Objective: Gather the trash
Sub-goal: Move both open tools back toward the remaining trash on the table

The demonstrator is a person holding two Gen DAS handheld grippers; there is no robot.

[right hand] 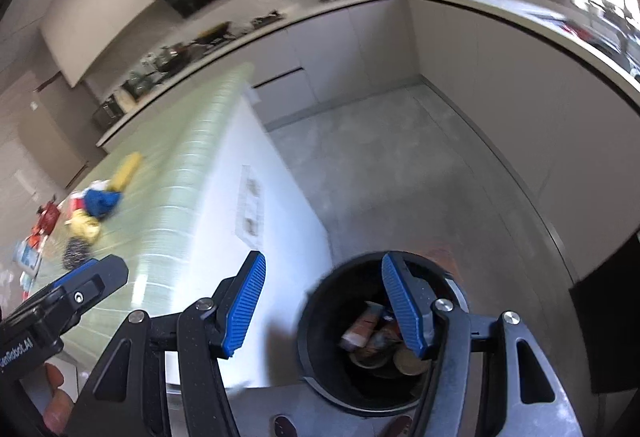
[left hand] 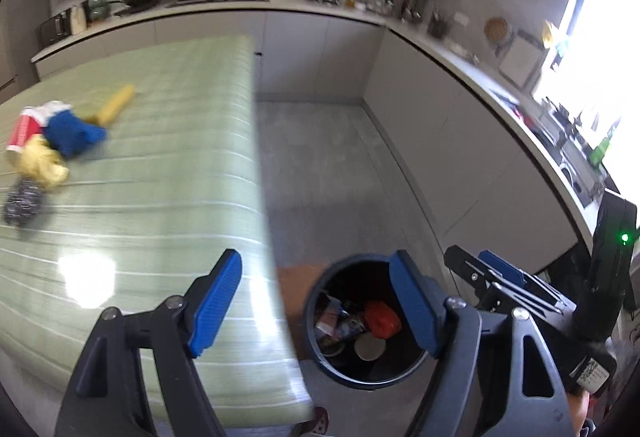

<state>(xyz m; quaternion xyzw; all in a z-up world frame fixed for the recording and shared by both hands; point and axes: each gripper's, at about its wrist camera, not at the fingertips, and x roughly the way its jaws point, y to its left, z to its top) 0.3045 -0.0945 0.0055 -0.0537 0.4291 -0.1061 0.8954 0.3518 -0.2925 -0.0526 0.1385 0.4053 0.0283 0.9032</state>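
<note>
Hanging over the table's near corner, the left hand-held gripper point(left hand: 316, 301) is spread wide with nothing between its blue pads, and the right hand-held gripper point(right hand: 324, 303) beside it is just as released and bare. Below both sits a dark round trash bin point(left hand: 320, 357) on the floor, tight against the table's end; each view has one blue finger cutting across its mouth. Inside I can pick out a red crumpled piece point(left hand: 382, 319), a pale round lid or cup bottom point(left hand: 370, 347) and some printed wrappers, though the rest is lost in shadow. The green striped table point(left hand: 160, 177) runs away leftward, its right edge dropping to open grey floor point(left hand: 332, 165) that reaches the cabinets. Farther along the table lies the remaining trash, blurred: a dark speckled bundle point(left hand: 22, 203), a yellow crumple point(left hand: 42, 163), a blue crumpled thing point(left hand: 72, 133), a red-and-white cup point(left hand: 24, 129) cut by the frame, and a yellow cob-like stick point(left hand: 116, 105).
</note>
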